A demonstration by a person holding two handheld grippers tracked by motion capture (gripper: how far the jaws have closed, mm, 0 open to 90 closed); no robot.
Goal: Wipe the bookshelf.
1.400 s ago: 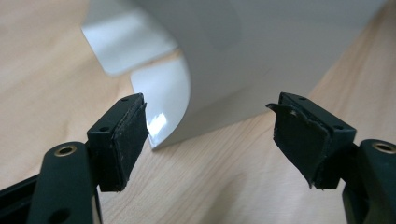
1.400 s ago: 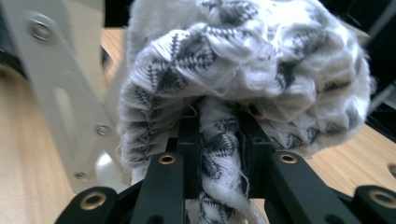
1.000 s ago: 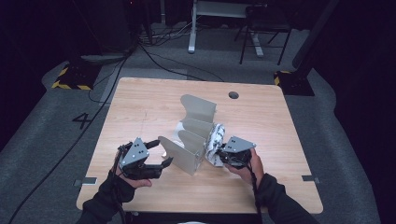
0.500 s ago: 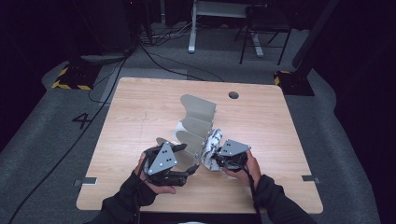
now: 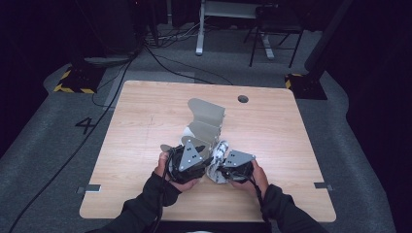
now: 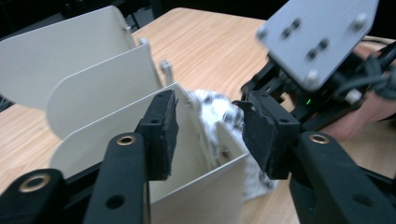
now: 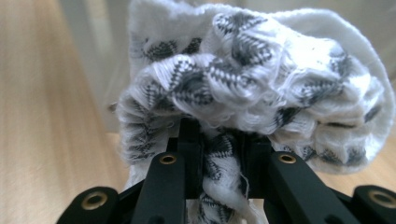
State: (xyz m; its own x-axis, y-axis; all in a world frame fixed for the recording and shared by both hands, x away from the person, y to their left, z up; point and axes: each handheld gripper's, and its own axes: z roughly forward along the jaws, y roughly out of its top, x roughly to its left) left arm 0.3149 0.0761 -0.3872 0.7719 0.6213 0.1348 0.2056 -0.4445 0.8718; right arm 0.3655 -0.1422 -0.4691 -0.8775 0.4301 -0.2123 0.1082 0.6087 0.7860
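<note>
left gripper (image 5: pixel 206 162) moved in against divider rack (image 5: pixel 206 114) | sock (image 5: pixel 221 150) half hidden | right gripper (image 7: pixel 219 154) clamps it

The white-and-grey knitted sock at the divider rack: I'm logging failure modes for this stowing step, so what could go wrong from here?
1. The right gripper pinches only a fold of the white-and-grey knitted sock; the bunched fabric may slip free or snag on a panel edge.
2. The left gripper is open around a wall of the beige sheet-metal divider rack, not clamping it, so a push may slide or tip the rack on the wooden table.
</note>
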